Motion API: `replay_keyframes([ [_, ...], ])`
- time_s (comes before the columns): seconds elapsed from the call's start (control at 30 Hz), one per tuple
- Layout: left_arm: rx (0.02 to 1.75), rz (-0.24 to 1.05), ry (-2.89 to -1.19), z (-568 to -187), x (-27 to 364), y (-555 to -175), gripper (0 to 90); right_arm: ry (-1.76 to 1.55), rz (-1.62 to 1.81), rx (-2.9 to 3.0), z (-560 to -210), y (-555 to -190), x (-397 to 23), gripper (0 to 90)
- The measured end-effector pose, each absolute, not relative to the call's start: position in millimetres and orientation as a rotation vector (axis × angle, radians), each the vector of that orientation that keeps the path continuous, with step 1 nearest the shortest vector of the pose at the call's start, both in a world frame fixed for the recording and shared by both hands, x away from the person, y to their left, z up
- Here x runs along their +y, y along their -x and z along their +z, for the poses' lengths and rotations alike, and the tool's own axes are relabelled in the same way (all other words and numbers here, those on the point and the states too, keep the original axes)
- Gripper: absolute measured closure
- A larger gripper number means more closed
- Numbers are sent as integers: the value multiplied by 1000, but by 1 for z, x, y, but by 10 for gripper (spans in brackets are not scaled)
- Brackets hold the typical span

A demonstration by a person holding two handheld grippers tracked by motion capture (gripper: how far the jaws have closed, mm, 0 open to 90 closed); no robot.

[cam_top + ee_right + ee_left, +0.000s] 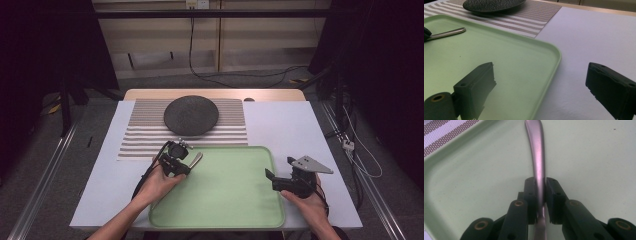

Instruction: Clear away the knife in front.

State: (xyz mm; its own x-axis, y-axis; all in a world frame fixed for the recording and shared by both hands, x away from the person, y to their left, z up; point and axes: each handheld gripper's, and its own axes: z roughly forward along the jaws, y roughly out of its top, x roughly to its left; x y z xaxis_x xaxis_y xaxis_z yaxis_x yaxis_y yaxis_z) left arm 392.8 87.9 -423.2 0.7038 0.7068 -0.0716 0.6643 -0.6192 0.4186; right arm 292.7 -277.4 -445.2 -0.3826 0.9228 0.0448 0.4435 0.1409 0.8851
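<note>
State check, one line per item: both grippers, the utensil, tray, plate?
left gripper: shut on the metal utensil handle
metal utensil handle: clamped, over the tray
right gripper: open, holding nothing, straddling the tray's edge
green tray: flat on the table
dark plate: on the striped mat

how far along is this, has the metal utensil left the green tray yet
Not yet. Done: the left gripper has its jaws clamped on the metal utensil's handle. In hand: the utensil is held over the green tray near its far left corner. Left: carrying it off, perhaps toward the dark plate on the striped mat. The right gripper waits open at the tray's right edge.
</note>
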Motion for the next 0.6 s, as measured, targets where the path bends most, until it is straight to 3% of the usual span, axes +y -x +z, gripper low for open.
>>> replay_keyframes([
  [0.47,941,168,-2479,-426,98,-388,782,-1309,1196,1907,-446,-293,-278,83],
  [0.6,931,213,-2458,-425,102,-389,680,-1311,1197,1907,-446,-293,-278,82],
])
